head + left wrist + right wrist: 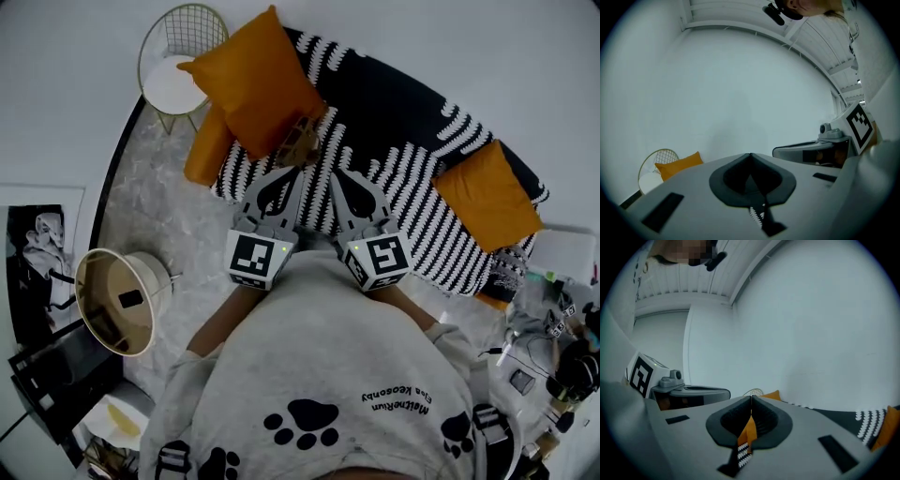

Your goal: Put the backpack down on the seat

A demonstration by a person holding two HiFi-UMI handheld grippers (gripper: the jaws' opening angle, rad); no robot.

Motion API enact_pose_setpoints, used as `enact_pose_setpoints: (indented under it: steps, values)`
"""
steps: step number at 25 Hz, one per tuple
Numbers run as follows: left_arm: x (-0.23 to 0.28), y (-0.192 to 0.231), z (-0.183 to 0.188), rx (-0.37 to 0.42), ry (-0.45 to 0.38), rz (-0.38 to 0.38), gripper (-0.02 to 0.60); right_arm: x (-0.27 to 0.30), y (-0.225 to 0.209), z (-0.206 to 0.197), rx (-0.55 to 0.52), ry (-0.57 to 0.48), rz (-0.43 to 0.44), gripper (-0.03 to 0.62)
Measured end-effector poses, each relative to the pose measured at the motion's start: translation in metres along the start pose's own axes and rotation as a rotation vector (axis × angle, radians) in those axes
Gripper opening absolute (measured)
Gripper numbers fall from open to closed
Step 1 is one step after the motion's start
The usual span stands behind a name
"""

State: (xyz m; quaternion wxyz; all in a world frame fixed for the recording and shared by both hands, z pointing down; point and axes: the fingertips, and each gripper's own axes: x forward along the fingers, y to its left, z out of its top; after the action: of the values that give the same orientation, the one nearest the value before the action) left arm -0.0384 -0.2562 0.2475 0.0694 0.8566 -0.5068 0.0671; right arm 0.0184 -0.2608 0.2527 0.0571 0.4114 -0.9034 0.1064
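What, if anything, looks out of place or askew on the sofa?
One orange cushion sits past the end of the sofa nearest the wire chair, off its patterned cover and partly under the big cushion, as if sliding off. The big cushion lies askew too. Nothing looks spilled or damaged.

Patterned seat (pixel 403 117) bears a large cushion (pixel 255 80), a small cushion (pixel 486 195); perhaps a third cushion (pixel 208 145) too.

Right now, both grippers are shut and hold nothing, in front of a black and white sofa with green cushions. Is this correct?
Not quite. The head view shows that the cushions are orange, not green. The rest holds: the left gripper and the right gripper are shut and hold nothing, in front of the black and white sofa.
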Motion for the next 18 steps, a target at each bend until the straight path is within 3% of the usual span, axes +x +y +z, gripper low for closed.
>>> enact_pose_setpoints:
  steps: [8, 13, 18]
  values:
    - [-0.035, -0.007, -0.008, -0.066, -0.011, -0.021, 0.02, -0.009, 0.038, -0.004, -0.093, -0.028, 0.024, 0.034]
    - [-0.036, -0.01, -0.004, -0.025, -0.096, -0.028, 0.02, -0.012, 0.043, -0.004, -0.098, -0.039, 0.002, 0.034]
    - [-0.045, -0.011, -0.012, -0.015, -0.057, -0.069, 0.02, -0.014, 0.05, -0.007, -0.102, -0.041, -0.036, 0.034]
